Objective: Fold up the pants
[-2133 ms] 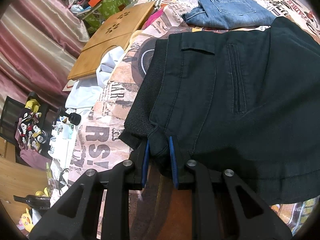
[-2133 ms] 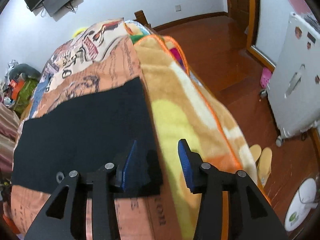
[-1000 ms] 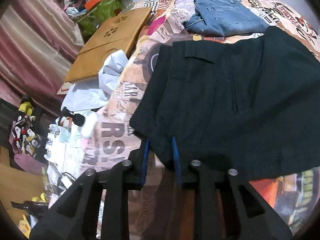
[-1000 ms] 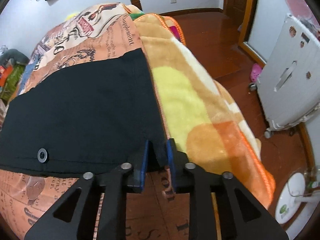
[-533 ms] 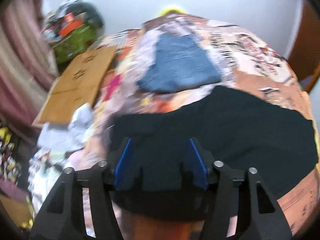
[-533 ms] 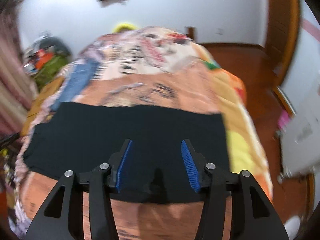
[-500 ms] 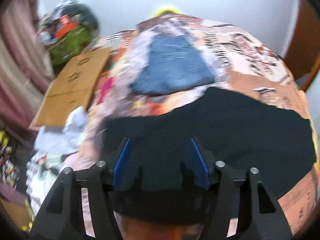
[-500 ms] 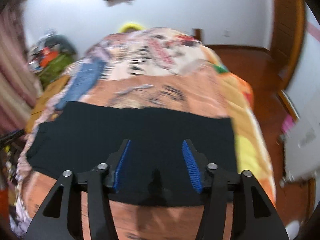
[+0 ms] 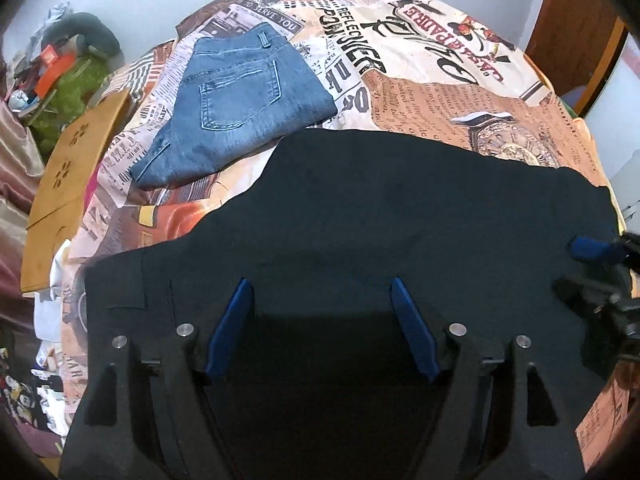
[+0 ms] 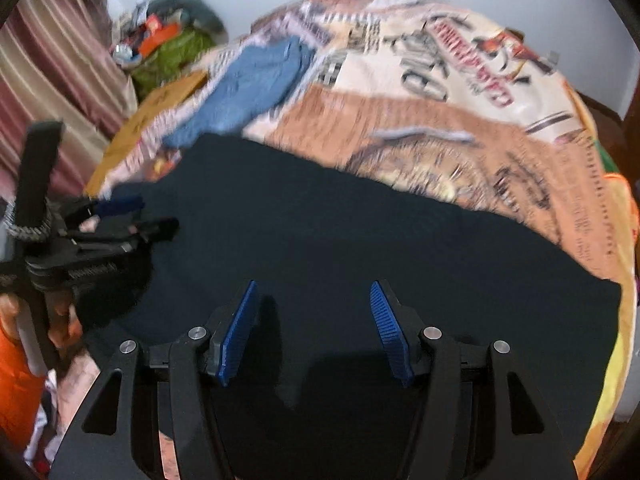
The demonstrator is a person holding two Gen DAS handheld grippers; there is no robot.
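Black pants (image 9: 400, 220) lie flat across the printed bedspread (image 9: 440, 80), waistband end at the left. My left gripper (image 9: 320, 284) hovers over their near left part; its jaws are opening and the blue pads touch no cloth. In the right wrist view the pants (image 10: 360, 248) fill the middle, and my right gripper (image 10: 313, 286) hangs open above their near edge with nothing between its pads. Each gripper shows in the other's view: the right gripper (image 9: 576, 270) at the right edge, the left gripper (image 10: 140, 214) at the left edge, held by a hand.
Folded blue jeans (image 9: 240, 108) lie on the bed beyond the black pants. A wooden board (image 9: 68, 168) and a green bag with clutter (image 9: 76, 96) sit to the left. A yellow-orange blanket (image 10: 624, 240) hangs over the bed's right side, and a striped curtain (image 10: 60, 60) stands far left.
Both grippers let go of the pants' near corners, opened, and swung inward over the cloth. The pants now lie spread flat, and each gripper shows in the other's view.
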